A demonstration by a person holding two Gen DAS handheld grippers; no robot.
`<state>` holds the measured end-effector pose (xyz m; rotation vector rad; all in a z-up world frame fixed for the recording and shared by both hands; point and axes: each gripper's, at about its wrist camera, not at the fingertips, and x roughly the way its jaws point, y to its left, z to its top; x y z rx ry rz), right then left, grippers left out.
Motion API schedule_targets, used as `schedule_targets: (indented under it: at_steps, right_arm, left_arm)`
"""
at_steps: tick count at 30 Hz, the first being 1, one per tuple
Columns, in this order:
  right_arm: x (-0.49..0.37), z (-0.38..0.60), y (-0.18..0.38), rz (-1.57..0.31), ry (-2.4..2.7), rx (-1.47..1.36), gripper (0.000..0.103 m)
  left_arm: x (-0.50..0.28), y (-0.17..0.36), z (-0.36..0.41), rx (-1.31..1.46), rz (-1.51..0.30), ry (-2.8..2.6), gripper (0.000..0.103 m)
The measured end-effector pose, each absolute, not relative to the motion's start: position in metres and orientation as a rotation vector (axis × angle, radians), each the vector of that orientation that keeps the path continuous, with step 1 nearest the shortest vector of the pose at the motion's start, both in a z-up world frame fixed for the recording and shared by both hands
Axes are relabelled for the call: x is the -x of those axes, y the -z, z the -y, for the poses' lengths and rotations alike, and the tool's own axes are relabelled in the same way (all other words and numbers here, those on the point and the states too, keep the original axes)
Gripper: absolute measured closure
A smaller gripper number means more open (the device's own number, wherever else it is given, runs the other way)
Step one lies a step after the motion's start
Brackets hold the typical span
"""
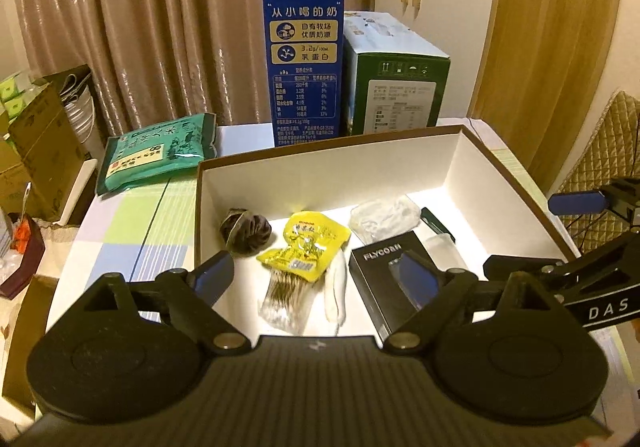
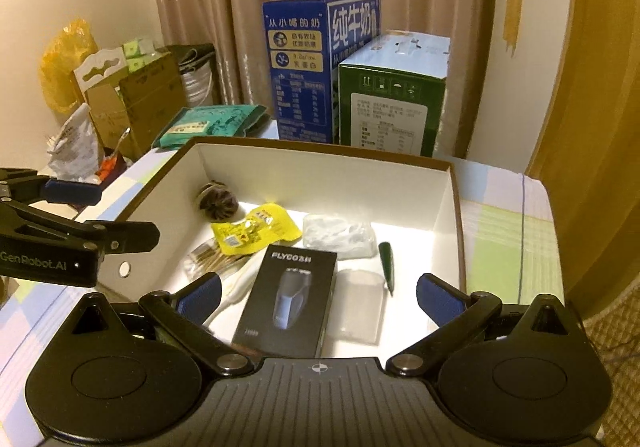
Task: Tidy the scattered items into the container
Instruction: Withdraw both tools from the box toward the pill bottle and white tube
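Note:
A brown-rimmed white box [image 1: 472,163] [image 2: 456,203] sits on the table. Inside lie a dark round bundle [image 1: 245,231] [image 2: 217,200], a yellow snack packet [image 1: 308,247] [image 2: 256,231], a clear bag of sticks [image 1: 284,299] [image 2: 206,261], a white object [image 1: 335,295], a black FLYCO box [image 1: 384,279] [image 2: 288,299], a crumpled clear bag [image 1: 382,219] [image 2: 340,237], a green pen [image 1: 438,223] [image 2: 388,267] and a clear case [image 2: 358,305]. My left gripper [image 1: 316,279] is open above the box's near side. My right gripper [image 2: 318,297] is open over the FLYCO box.
A green packet [image 1: 160,151] [image 2: 212,125] lies on the table left of the box. A blue milk carton [image 1: 304,63] [image 2: 316,71] and a green carton [image 1: 396,87] [image 2: 392,103] stand behind it. Cardboard boxes [image 1: 36,143] and bags sit off the table's left.

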<state>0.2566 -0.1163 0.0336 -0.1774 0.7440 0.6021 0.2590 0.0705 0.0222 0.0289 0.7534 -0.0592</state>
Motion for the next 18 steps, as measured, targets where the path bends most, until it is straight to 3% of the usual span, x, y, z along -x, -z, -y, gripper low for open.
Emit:
schedule_targets:
  at_steps: [18]
  right_arm:
    - [-0.169, 0.149, -0.032, -0.762, -0.587, 0.170, 0.002]
  left_arm:
    - [-0.162, -0.026, -0.052, 0.030, -0.794, 0.054, 0.015]
